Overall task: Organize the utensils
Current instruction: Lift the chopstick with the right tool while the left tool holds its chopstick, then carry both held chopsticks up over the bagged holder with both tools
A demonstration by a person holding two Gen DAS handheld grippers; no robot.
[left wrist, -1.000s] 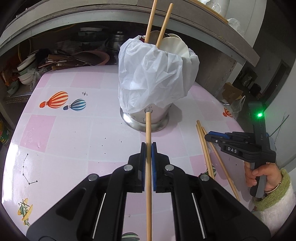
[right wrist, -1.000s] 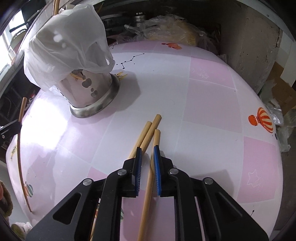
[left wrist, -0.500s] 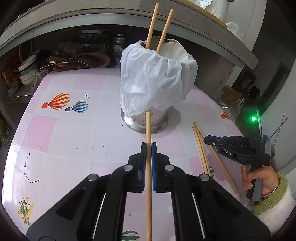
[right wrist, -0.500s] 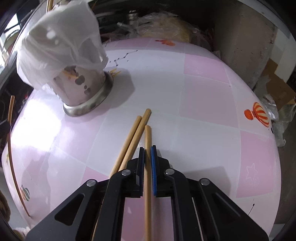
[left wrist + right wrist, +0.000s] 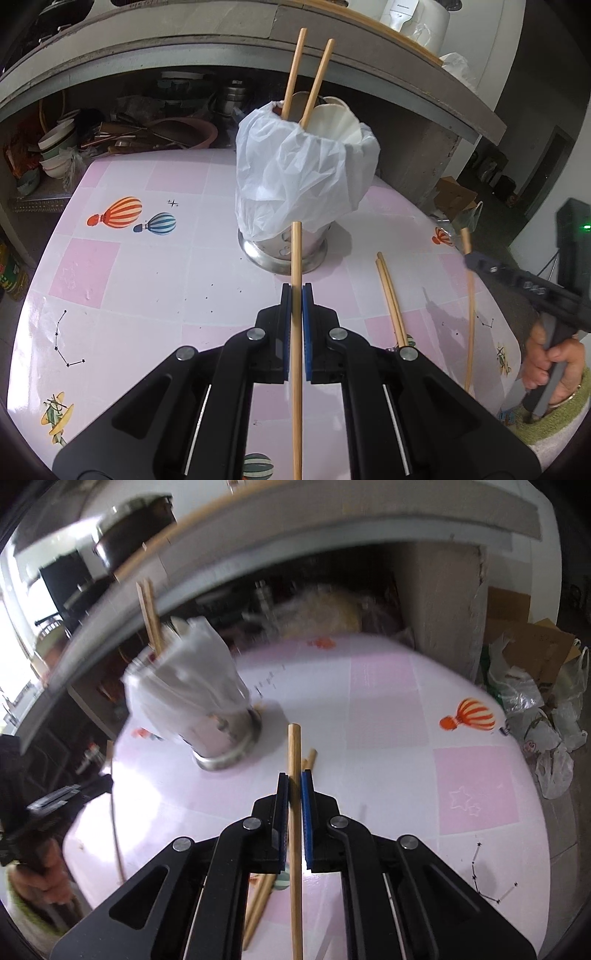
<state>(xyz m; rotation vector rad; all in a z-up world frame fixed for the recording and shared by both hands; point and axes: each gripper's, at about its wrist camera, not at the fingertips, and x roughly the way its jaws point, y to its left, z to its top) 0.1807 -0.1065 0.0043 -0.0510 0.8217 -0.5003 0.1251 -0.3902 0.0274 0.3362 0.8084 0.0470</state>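
Note:
My left gripper [image 5: 296, 293] is shut on a wooden chopstick [image 5: 296, 251] that points at the steel utensil holder [image 5: 284, 251]. The holder is draped in a white plastic bag [image 5: 303, 184]; two chopsticks [image 5: 293, 74] and pale spoons stand in it. My right gripper [image 5: 294, 781] is shut on another chopstick [image 5: 294, 746], held in the air above the table and also seen as a chopstick [image 5: 470, 314] at the right of the left wrist view. Two more chopsticks [image 5: 391, 302] lie side by side on the table, right of the holder.
The round table [image 5: 129, 280] has a pink and white checked cloth with balloon prints. Behind it a concrete shelf [image 5: 184, 55] overhangs bowls and pots [image 5: 55, 147]. Plastic bags and cardboard [image 5: 535, 686] sit on the floor past the table's right edge. A hand [image 5: 546, 362] grips the right handle.
My right gripper closed on one of the three chopsticks lying on the table and lifted it, leaving two. The left gripper kept its chopstick and hardly moved.

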